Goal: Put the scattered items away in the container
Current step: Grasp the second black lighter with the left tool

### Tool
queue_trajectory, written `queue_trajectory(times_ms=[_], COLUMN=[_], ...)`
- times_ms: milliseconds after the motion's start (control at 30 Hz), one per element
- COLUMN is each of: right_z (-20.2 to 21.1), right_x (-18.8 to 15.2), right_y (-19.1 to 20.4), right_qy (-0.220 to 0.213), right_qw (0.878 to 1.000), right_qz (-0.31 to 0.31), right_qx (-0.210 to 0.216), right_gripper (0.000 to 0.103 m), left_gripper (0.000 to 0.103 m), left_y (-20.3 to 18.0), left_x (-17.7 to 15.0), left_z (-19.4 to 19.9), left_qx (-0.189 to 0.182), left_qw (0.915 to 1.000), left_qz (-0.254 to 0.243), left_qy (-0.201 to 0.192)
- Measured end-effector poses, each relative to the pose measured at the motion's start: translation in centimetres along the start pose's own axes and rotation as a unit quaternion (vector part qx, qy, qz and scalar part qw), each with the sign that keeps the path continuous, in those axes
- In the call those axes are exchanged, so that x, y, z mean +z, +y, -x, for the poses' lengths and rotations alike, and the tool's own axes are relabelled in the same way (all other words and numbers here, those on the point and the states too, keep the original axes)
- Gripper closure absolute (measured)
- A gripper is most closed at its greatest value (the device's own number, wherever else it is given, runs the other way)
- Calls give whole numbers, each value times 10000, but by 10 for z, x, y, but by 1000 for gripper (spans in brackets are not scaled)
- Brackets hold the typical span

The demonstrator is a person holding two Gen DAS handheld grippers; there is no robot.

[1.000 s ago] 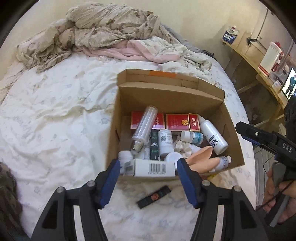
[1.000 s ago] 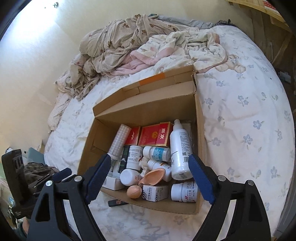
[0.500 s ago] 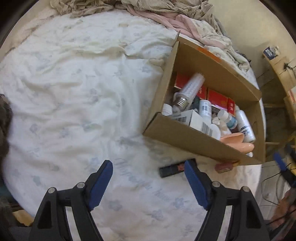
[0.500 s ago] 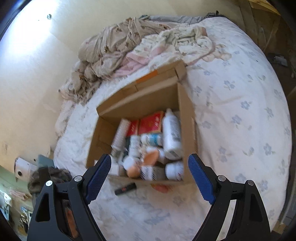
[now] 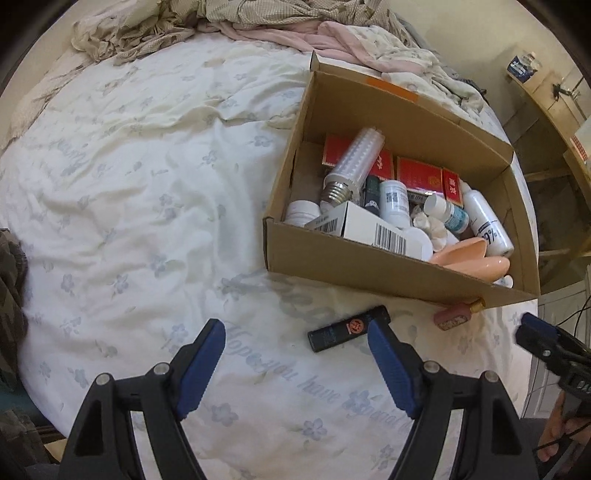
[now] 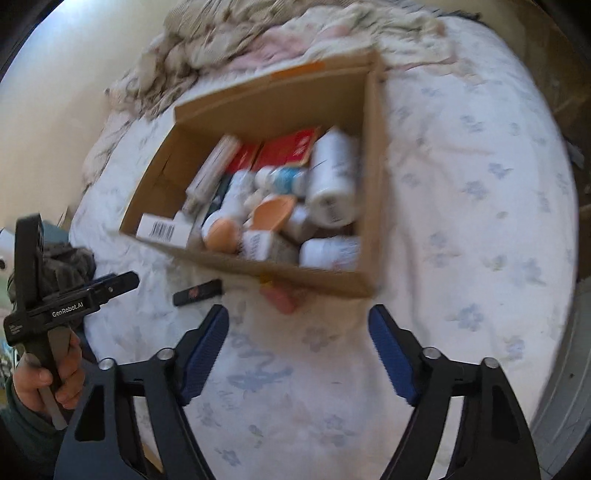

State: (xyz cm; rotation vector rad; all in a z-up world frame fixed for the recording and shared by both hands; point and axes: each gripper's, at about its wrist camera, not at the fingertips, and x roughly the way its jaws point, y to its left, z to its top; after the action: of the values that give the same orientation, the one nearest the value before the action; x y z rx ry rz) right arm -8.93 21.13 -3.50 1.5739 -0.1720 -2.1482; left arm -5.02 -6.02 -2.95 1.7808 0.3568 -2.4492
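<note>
An open cardboard box point(image 5: 384, 273) point(image 6: 375, 177) sits on the bed, filled with bottles, red packets, an LED bulb and a barcoded white carton. A black tube point(image 5: 349, 328) point(image 6: 198, 291) lies on the sheet just in front of the box. A small pink bottle point(image 5: 455, 315) point(image 6: 282, 299) lies by the box's front wall. My left gripper point(image 5: 295, 354) is open and empty, with the black tube just beyond its right fingertip. My right gripper point(image 6: 299, 339) is open and empty, close below the pink bottle. The right wrist view is blurred.
A white flowered sheet point(image 5: 140, 206) covers the bed. Crumpled blankets point(image 5: 280, 22) are heaped behind the box. A wooden shelf point(image 5: 554, 110) stands to the right of the bed. Dark clothing point(image 5: 11, 280) lies at the bed's left edge.
Both grippers have dropped lower in front of the box. The black tube now lies near my left gripper's right finger. The pink bottle now lies between my right gripper's fingertips.
</note>
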Motion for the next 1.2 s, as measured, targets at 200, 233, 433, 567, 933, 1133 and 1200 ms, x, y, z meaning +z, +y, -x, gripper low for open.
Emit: queue_trajectory(times_ms=[200, 233, 433, 567, 933, 1133, 1200], right_z=[-45, -53, -74, -57, -23, -22, -20], right_x=[10, 10, 8, 8, 5, 9, 11], right_y=[25, 28, 47, 43, 26, 1, -1], right_qy=[332, 372, 439, 279, -31, 165, 193], right_qw=[9985, 9980, 9916, 9934, 9968, 9994, 9994], right_qz=[283, 343, 996, 971, 730, 84, -20], right_qx=[-319, -388, -700, -546, -330, -307, -295], right_gripper=[37, 39, 75, 80, 87, 65, 39], left_gripper=[23, 23, 23, 23, 22, 22, 22], left_y=[3, 1, -12, -12, -28, -25, -24], left_x=[-2, -3, -9, -10, -1, 3, 4], left_z=[-14, -16, -35, -44, -85, -84, -82], left_qx=[96, 95, 19, -243, -168, -216, -260], left_qw=[9996, 9995, 9973, 9969, 9890, 9863, 9848], left_qz=[49, 11, -254, 219, 1121, 1386, 1482], left_qy=[272, 315, 690, 717, 949, 873, 867])
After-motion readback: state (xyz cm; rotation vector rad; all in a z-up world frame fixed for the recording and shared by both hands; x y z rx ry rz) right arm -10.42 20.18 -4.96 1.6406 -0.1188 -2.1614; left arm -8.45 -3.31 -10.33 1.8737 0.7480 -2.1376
